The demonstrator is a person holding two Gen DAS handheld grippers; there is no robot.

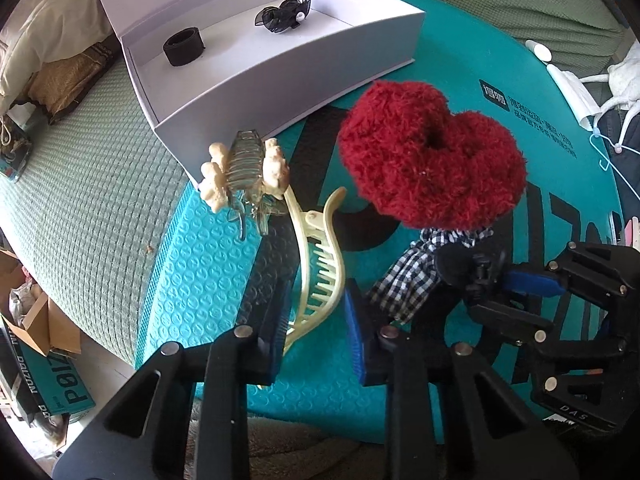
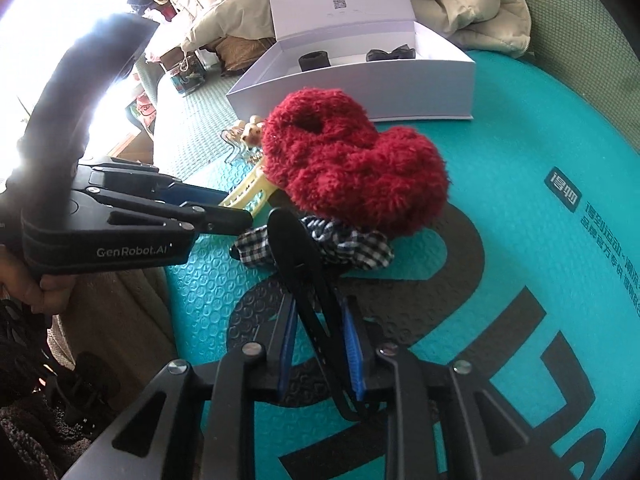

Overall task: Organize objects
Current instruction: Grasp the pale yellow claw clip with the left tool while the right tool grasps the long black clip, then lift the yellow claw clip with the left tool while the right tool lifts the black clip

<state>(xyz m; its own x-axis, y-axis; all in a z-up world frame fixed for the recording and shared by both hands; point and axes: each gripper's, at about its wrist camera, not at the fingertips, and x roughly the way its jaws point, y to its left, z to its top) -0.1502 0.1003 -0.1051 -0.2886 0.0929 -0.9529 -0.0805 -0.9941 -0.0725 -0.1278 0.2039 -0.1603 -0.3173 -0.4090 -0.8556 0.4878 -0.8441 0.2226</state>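
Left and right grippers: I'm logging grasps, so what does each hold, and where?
Left gripper pinches the cream hair claw at its near end. Right gripper clamps the black clip around its near end.

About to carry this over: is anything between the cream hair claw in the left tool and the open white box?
Only the beige flower-trimmed clear claw clip, lying just before the white box's near corner; a low, straight path would hit it.
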